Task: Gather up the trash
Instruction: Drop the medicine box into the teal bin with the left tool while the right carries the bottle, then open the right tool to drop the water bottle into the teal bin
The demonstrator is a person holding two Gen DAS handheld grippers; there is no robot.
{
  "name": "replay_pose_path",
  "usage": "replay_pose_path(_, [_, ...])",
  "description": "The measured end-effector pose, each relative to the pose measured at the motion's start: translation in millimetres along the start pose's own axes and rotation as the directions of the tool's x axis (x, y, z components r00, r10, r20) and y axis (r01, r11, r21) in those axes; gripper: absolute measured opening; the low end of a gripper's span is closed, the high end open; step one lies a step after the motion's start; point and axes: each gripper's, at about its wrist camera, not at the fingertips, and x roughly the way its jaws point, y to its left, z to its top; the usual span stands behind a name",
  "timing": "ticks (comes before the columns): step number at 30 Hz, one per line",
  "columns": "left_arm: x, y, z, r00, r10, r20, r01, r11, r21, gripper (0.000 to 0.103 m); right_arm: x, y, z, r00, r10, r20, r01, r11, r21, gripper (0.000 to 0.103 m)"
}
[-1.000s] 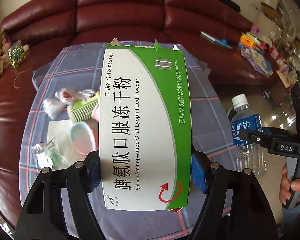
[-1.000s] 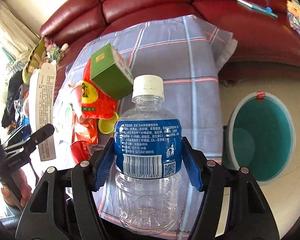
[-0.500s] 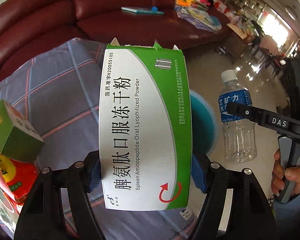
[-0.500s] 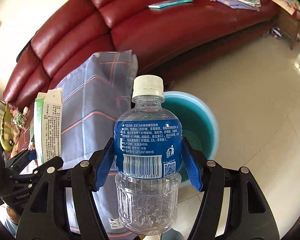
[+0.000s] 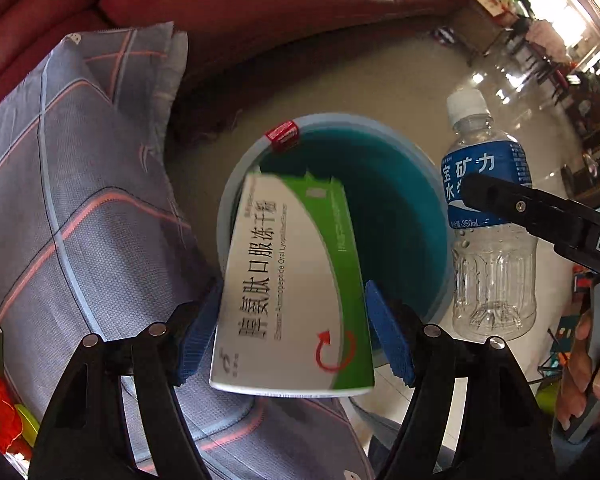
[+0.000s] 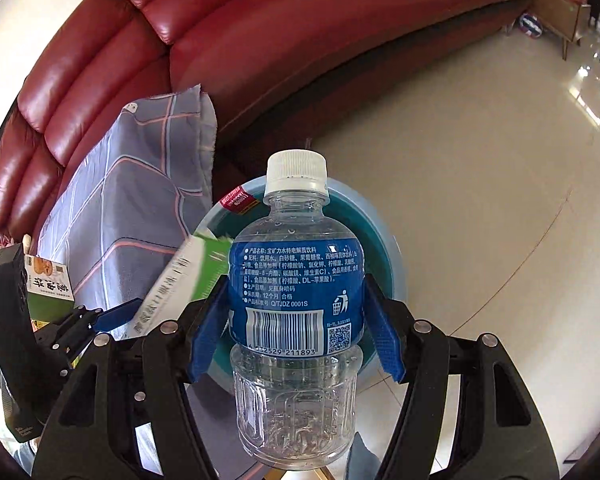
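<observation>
In the left wrist view my left gripper [image 5: 294, 328] has its jaws apart, and the green and white medicine box [image 5: 292, 280] is blurred and loose between them, tilting over the teal bin [image 5: 400, 216]. The box also shows in the right wrist view [image 6: 180, 280], slanting toward the bin [image 6: 392, 256]. My right gripper [image 6: 296, 332] is shut on a clear plastic bottle [image 6: 296, 320] with a blue label and white cap, held upright above the bin. The bottle also shows in the left wrist view [image 5: 488, 216], to the right of the bin.
A table under a grey checked cloth [image 5: 80, 208] lies to the left of the bin, with a green box [image 6: 48, 288] and red wrappers [image 5: 0, 412] on it. A dark red leather sofa [image 6: 180, 48] runs behind. Glossy tiled floor [image 6: 480, 184] spreads to the right.
Both grippers swung from over the table to above the bin. My left gripper has opened and the medicine box is slipping out of it. The bottle stays gripped.
</observation>
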Motion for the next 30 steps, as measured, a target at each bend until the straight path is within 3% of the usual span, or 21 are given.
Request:
replay_pose_path(7, [-2.3, 18.9, -1.8, 1.0, 0.004, 0.011, -0.004, 0.999, -0.034, 0.075, 20.9, 7.4, 9.7, 1.0, -0.01, -0.026, 0.01, 1.0, -0.013, 0.062])
replay_pose_path(18, [-23.9, 28.5, -13.8, 0.998, 0.027, 0.052, -0.023, 0.996, -0.085, 0.095, 45.9, 16.0, 4.4, 0.994, -0.017, -0.106, 0.014, 0.999, -0.031, 0.062])
replay_pose_path(21, [-29.7, 32.3, -17.6, 0.998, 0.022, 0.056, -0.017, 0.995, -0.102, 0.097, 51.7, 19.8, 3.3, 0.993, -0.019, -0.117, 0.017, 1.0, -0.024, 0.078])
replay_pose_path(30, [-46.3, 43.6, -28.9, 0.997, 0.021, 0.07, -0.011, 0.99, -0.139, 0.098, 47.4, 26.4, -3.0, 0.993, -0.051, -0.105, 0.049, 0.999, -0.023, 0.086])
